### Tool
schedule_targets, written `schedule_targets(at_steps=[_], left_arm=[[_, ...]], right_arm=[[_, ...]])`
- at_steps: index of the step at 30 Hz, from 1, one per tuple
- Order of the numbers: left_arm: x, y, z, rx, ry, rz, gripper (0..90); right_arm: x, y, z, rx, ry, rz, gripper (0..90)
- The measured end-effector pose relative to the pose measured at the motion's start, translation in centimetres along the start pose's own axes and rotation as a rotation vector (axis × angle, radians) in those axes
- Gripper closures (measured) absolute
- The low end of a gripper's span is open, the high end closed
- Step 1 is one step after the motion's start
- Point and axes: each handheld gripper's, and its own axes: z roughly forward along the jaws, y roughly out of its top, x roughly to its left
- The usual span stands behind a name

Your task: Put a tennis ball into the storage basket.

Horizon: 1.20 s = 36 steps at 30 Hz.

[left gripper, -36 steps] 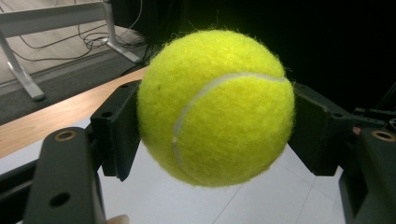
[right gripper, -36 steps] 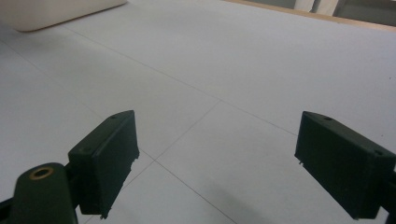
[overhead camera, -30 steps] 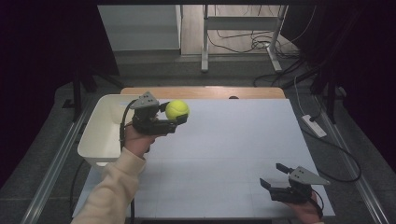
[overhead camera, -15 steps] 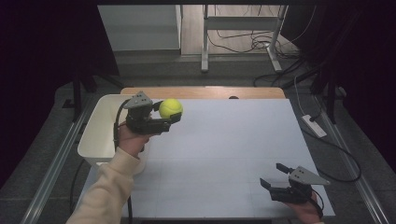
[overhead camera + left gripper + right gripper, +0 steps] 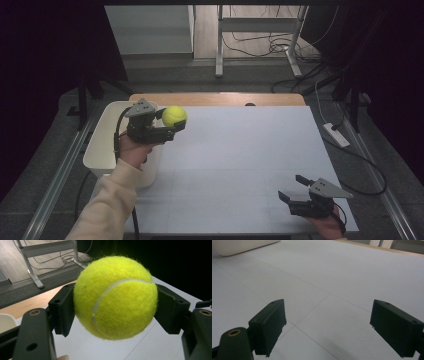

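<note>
Gripping tennis ball [image 5: 174, 115], left tool [image 5: 169, 126] overhangs bin [image 5: 100, 150] edge.

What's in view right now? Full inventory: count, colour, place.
tennis ball: 1, yellow-green, clamped between the left gripper's jaws, held above the table beside the bin
bin: 1, white, at the table's left edge
table: 1, white top with a wooden strip along the far edge, centre
power strip: 1, white, on the floor right of the table
metal frame legs: grey, on the floor beyond the table, cables around them
left gripper: 1, black, shut on the ball, over the bin's right rim
right gripper: 1, black, jaws open with nothing between them, near right corner of the table
sleeve: 1, cream, left forearm, bottom left
</note>
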Motion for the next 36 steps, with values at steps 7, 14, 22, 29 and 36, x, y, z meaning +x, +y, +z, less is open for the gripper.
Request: schedule_targets(at_steps=[7, 14, 22, 29, 36], left_arm=[[0.8, -0.5, -0.8, -0.003, 0.027, -0.019, 26.9], [1.6, -0.8, -1.4, -0.002, 0.052, -0.027, 26.9], [2.3, -1.4, -1.9, 0.009, 0.081, -0.036, 26.9], [3.2, -1.8, -2.3, 0.012, 0.113, -0.051, 26.9], [4.1, -2.2, -2.5, 0.025, 0.155, -0.062, 26.8]], right_arm=[[0.0, 0.0, 0.0, 0.001, -0.001, -0.001, 13.0], [0.0, 0.0, 0.0, 0.000, -0.002, 0.001, 13.0], [0.0, 0.0, 0.0, 0.001, -0.003, 0.000, 13.1], [0.0, 0.0, 0.0, 0.001, -0.003, -0.001, 13.1], [0.1, 0.0, 0.0, 0.002, -0.004, -0.002, 13.1]])
